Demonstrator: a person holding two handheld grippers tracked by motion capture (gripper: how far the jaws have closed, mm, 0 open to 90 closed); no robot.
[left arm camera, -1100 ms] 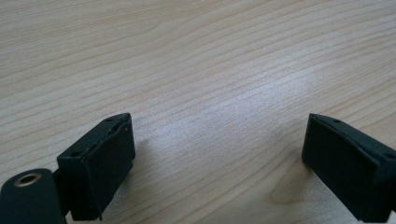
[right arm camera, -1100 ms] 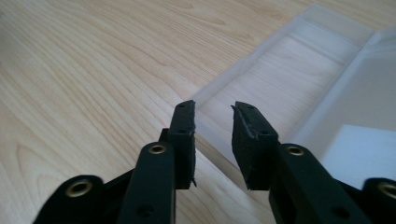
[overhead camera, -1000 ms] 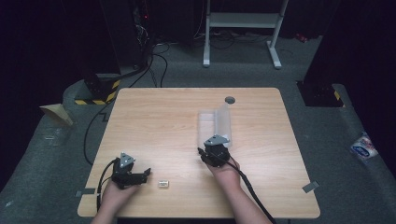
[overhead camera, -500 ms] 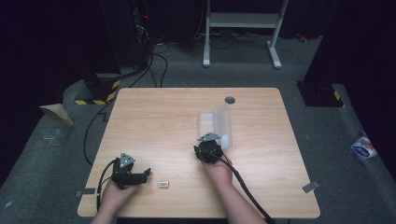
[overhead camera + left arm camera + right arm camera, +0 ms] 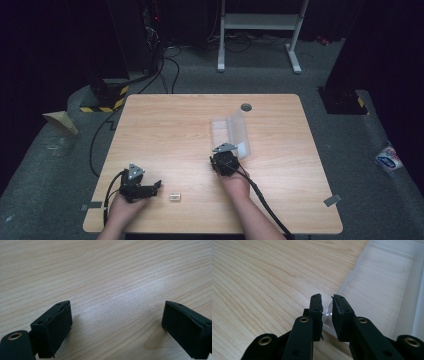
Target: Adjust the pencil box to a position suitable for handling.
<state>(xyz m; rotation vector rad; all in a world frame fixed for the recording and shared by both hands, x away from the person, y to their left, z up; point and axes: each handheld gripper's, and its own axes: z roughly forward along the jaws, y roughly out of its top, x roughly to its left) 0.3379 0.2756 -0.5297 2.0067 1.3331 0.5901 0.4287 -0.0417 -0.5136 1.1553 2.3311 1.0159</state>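
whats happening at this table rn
A person at a wooden table works with a gripper in each hand. The right gripper has just been closing its jaws on the near corner of a clear plastic box whose lid stands open; the box's edge sits between the pads. The left gripper rests on the table with jaws wide open and nothing between them. A small pale block lies on the table beside it.

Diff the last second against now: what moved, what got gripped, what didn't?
The right gripper edged slightly left at the near corner of the clear plastic box; its jaws have just been closing, and its fingers now pinch the box's near wall. Unchanged: the left gripper rests open on the table, the small block lies beside it, and the box stays open.
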